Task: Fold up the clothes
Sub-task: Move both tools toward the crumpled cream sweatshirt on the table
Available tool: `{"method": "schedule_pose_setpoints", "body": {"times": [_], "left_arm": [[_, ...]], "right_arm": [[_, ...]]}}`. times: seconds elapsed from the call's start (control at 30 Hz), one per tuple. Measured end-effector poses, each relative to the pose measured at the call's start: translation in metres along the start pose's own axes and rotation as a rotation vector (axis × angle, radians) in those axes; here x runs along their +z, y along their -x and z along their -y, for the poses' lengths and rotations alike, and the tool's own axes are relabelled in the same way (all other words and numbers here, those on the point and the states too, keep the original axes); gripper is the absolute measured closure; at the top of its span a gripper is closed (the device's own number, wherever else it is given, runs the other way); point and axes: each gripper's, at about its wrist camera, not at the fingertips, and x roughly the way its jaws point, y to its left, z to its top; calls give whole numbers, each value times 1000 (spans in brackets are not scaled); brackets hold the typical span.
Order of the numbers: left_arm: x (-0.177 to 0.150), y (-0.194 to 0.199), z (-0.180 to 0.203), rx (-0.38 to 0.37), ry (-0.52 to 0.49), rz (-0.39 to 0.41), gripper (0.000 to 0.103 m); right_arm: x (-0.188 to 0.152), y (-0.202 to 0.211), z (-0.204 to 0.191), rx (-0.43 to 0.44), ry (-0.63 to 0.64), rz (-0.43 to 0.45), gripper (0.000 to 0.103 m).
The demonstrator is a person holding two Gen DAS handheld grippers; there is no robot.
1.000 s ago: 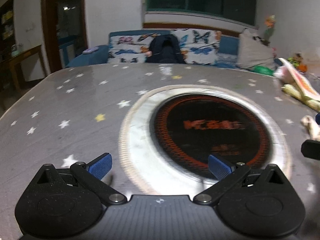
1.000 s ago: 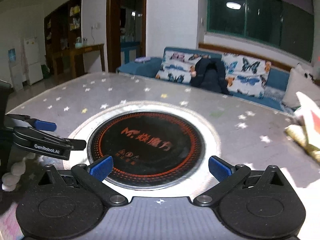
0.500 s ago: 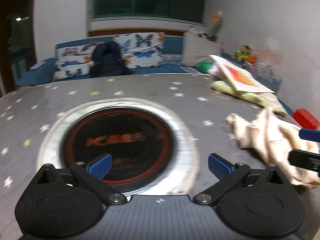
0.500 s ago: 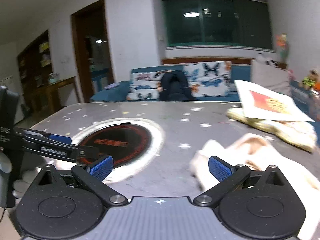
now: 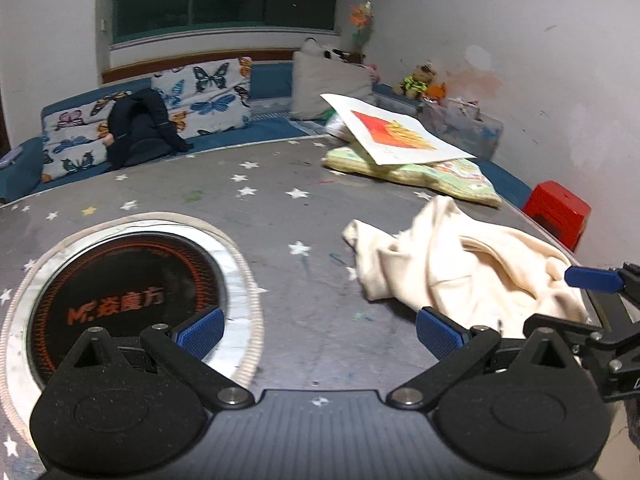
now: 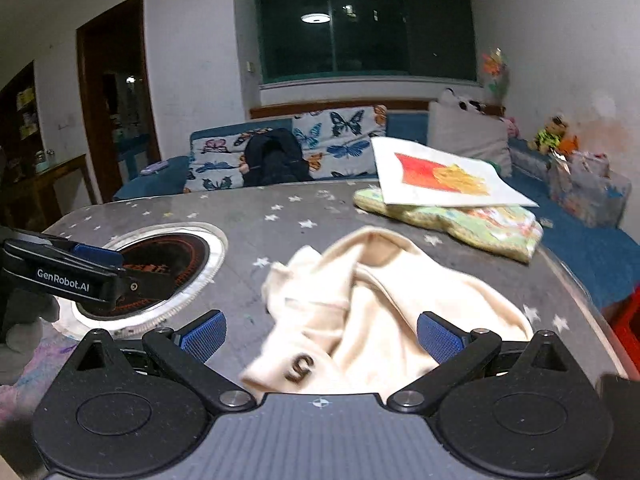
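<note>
Cream garment [image 6: 384, 304] lies crumpled on the grey star-printed counter [image 5: 280, 200], toward its right edge, to the right of the round black-and-orange cooktop [image 5: 120, 288] set into the surface. Bunched as it is, the heap runs roughly from the near right edge toward the middle of the counter, one narrow end [image 5: 356, 232] pointing toward the sofa [image 6: 240, 148]. It is soft, plain and deeply creased, with a small dark mark [image 6: 300, 368] on the nearest fold. The right hand-held gripper [image 6: 320, 336] hangs just over the near part of the cloth, jaws spread wide and holding nothing. The left hand-held gripper [image 5: 320, 328] is likewise wide open and empty, above bare counter between cooktop and garment. Beyond, a folded patterned cloth [image 5: 440, 176] carries a picture board [image 5: 392, 132].
</note>
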Motion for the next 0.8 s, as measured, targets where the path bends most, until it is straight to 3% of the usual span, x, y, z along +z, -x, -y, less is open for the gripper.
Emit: {"method": "schedule_pose_setpoints", "body": {"times": [0.4,0.8], "left_arm": [[6,-8,39,-74,-74,-9,2],[26,-36,71,-113,-152,-19,24]], "right_arm": [[-15,23,19,-42,-89,-1,0],[-12,30,45,-136,-109,-2,0]]}}
